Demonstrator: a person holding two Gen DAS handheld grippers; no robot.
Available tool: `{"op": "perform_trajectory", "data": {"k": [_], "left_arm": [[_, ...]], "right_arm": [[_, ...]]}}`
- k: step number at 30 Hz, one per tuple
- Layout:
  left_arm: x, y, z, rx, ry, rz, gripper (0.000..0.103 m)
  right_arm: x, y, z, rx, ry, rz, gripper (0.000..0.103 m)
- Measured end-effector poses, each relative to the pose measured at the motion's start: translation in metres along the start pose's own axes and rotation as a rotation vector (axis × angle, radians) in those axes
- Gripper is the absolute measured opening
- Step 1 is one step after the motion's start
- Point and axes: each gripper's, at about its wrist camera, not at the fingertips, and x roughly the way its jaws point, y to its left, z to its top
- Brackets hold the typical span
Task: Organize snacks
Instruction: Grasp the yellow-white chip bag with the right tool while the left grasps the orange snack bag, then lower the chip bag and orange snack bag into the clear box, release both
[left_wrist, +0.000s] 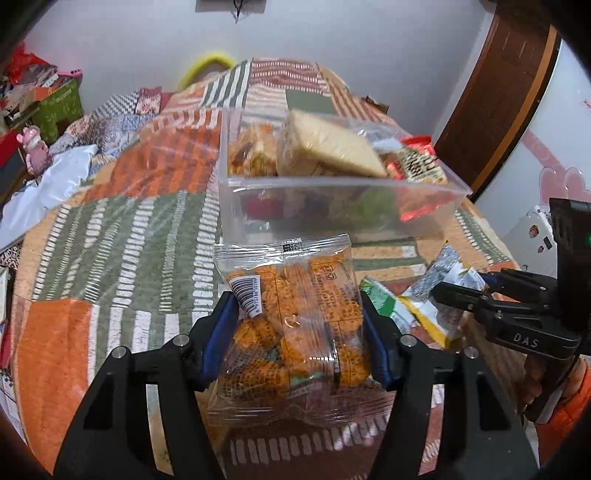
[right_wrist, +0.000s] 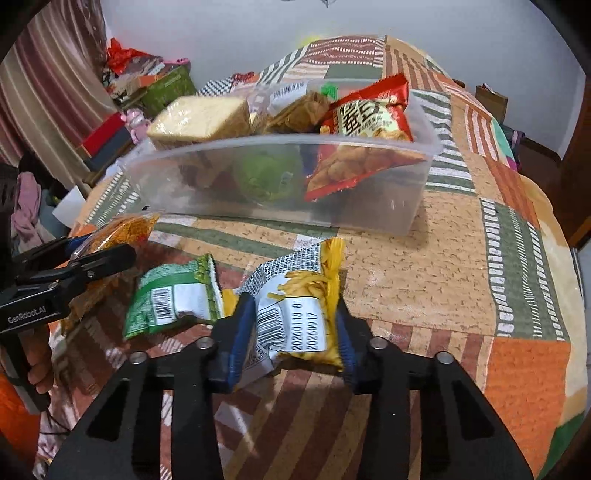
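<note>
- Under both grippers spreads a patchwork cover of orange, green and striped squares; whether a tabletop or a bed lies beneath it cannot be told.
- Beyond the cover stands a pale wall, with a brown wooden door off to the right and a green box among clutter to the left.
- Straight ahead of both grippers sits a clear plastic bin, filled with a wrapped slab of cake, a red snack bag and other packets.
- Between the blue pads of the left gripper a clear packet of orange snacks is clamped, just short of the bin's near wall.
- Closed on a yellow snack packet is the right gripper, the packet pointing toward the bin.
- Just left of the right gripper lies a green snack packet, on the cover between the two grippers.
</note>
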Motion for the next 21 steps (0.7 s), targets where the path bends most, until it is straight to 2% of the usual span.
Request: {"op": "perform_trajectory", "data": {"k": [2, 11, 21], "left_arm": [[-0.011, -0.003, 0.002, -0.002, -0.026, -0.001, 0.063], [-0.048, -0.006, 0.017, -0.020, -0.122, -0.008, 0.063], [-0.063, -0.008, 0.054, -0.020, -0.204, -0.003, 0.063]], "right_arm": [[-0.006, 0.001, 0.000, -0.002, -0.017, -0.001, 0.030], [-0.034, 0.002, 0.010, -0.012, -0.104, 0.002, 0.030], [-0.065, 0.001, 0.045, 0.001, -0.249, -0.012, 0.030]]}}
